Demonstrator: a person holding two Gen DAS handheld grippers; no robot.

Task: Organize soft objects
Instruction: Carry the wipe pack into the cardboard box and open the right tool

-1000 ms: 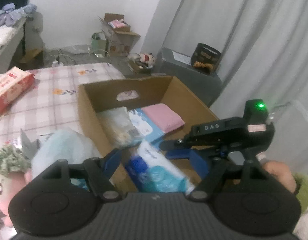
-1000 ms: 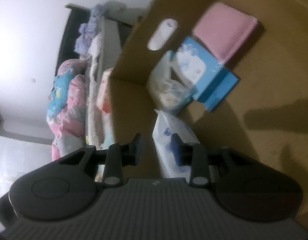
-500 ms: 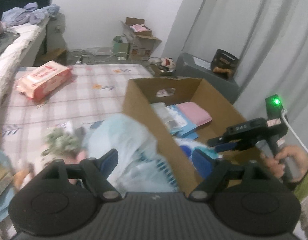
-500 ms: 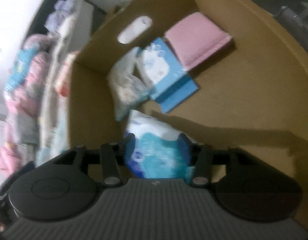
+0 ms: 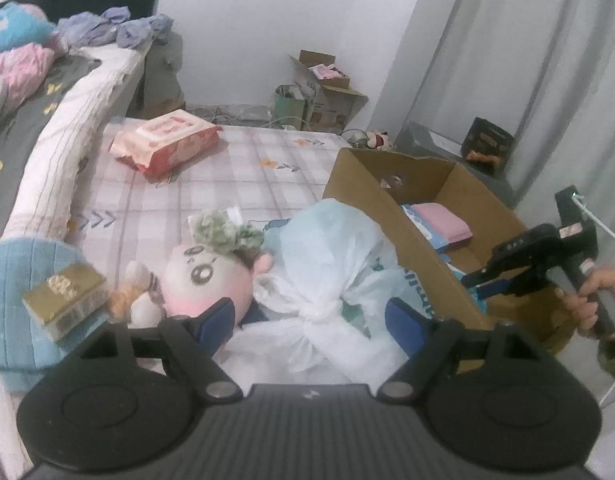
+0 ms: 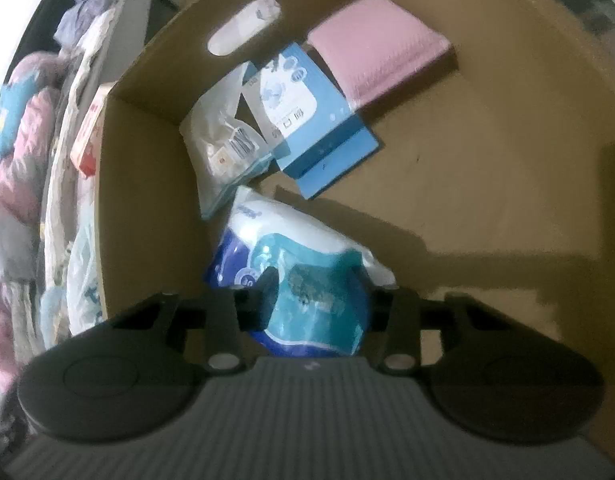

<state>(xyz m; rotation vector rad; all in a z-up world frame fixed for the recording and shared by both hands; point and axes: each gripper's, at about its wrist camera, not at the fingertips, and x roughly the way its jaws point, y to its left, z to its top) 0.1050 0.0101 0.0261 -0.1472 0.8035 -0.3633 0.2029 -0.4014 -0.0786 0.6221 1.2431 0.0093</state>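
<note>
The right gripper (image 6: pixel 317 300) stood inside the cardboard box (image 6: pixel 507 152), pointing steeply down. Its fingers had just been closing, at a narrow setting, with the blue-and-white tissue pack (image 6: pixel 295 256) between them; the pads appeared to press its sides, though blur left firm contact uncertain. Ahead of these fingers lay a clear packet (image 6: pixel 223 148), a blue-and-white box (image 6: pixel 307 120) and a pink pad (image 6: pixel 379 60).

The left gripper (image 5: pixel 311 320) hovered over the bed (image 5: pixel 211 184) with its fingers wide and nothing gripped. The white plastic bag (image 5: pixel 331 264) sat directly ahead, between the fingers, leaning against the outer wall of the box. The plush doll (image 5: pixel 203 276) lay just beyond the left finger.

Handling judgement: the bag looked light, soft and slippery, and would likely deform under pressure. The recommended hold was the bunched, knotted film near the fingertips, not the smooth bulging side. The tissue pack was judged compressible; a grip across its middle would suit.
</note>
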